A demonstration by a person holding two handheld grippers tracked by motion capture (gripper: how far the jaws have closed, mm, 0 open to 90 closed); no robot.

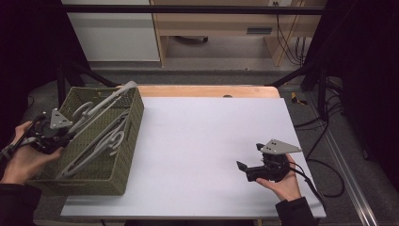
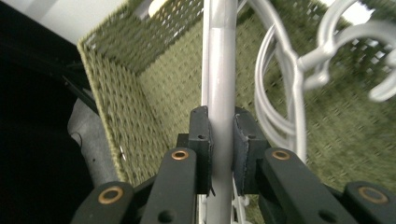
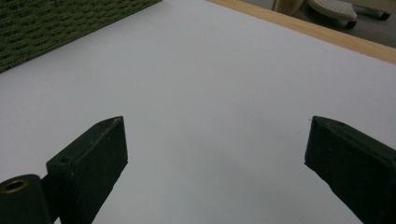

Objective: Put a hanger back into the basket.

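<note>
A green woven basket point(image 1: 136, 120) stands at the table's left and holds several grey plastic hangers point(image 1: 101, 143). My left gripper point(image 1: 70, 133) is at the basket's left rim, shut on the bar of one grey hanger point(image 1: 106, 101) that slants up over the far rim. In the left gripper view both pads point(image 2: 201, 140) press the hanger's bar point(image 2: 219, 70), with the basket's wall point(image 2: 168, 88) behind. My right gripper point(image 1: 244, 170) rests low at the table's right, open, with nothing between its fingers point(image 3: 93, 163).
A white sheet point(image 1: 207, 141) covers the table; a wooden edge point(image 1: 207, 90) shows at the back. More hanger hooks point(image 2: 345, 42) curl in the basket. Cables point(image 1: 324, 165) trail off the right side. The basket's corner point(image 3: 56, 23) is far from my right gripper.
</note>
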